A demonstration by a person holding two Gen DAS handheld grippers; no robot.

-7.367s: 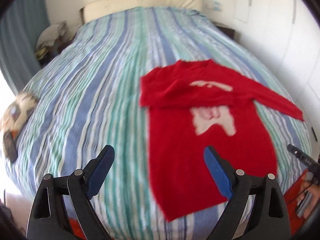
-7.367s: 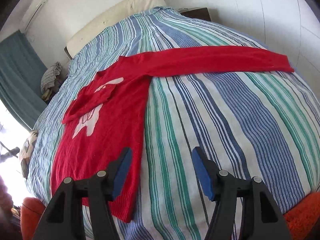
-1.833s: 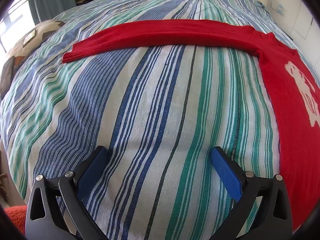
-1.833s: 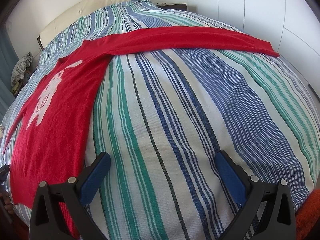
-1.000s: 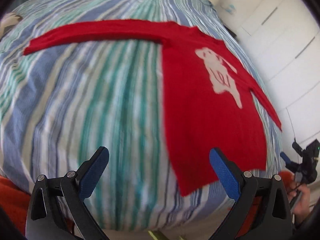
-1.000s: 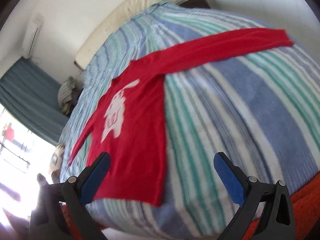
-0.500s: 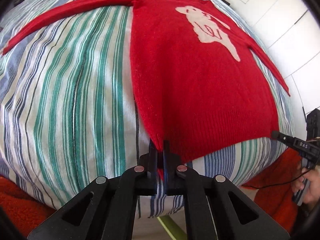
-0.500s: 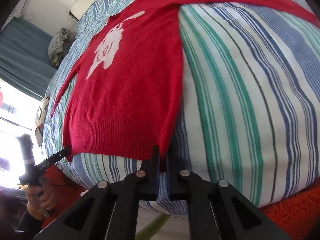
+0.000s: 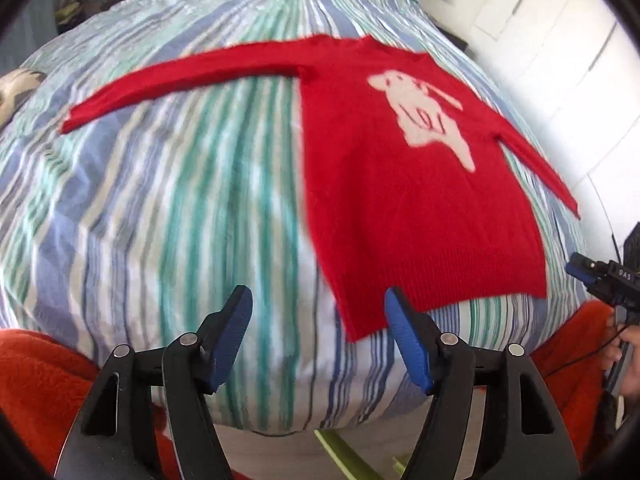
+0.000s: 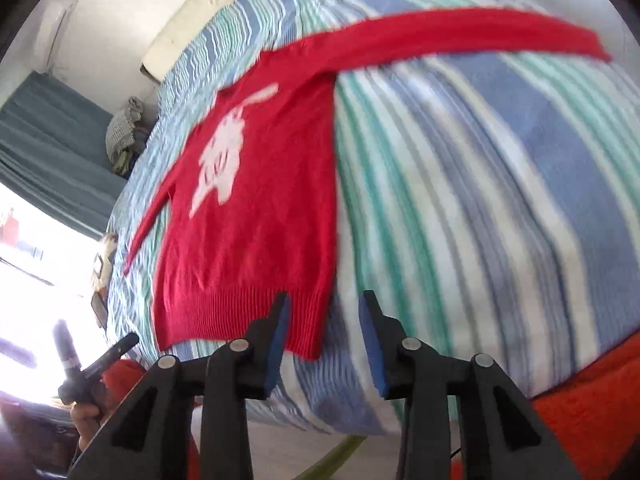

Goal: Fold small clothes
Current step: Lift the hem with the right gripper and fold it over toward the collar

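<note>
The red sweater (image 9: 420,216) lies flat and face up on the striped bed (image 9: 168,208), both sleeves spread wide — laid out, no fold made yet. The left gripper (image 9: 318,336) and right gripper (image 10: 322,338) have just been opening, jaws apart with nothing between them, each near a hem corner. Next, I'd guess, comes a sleeve — gripped and carried across the chest.

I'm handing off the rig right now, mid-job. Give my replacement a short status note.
Left gripper: open, jaws just been opening, nothing between them.
Right gripper: open, jaws just been opening, empty, over the hem corner.
Red knitted sweater with white animal motif: lies flat, face up, sleeves spread, on the striped bedspread.
Done: sweater laid out.
Left: every fold.
</note>
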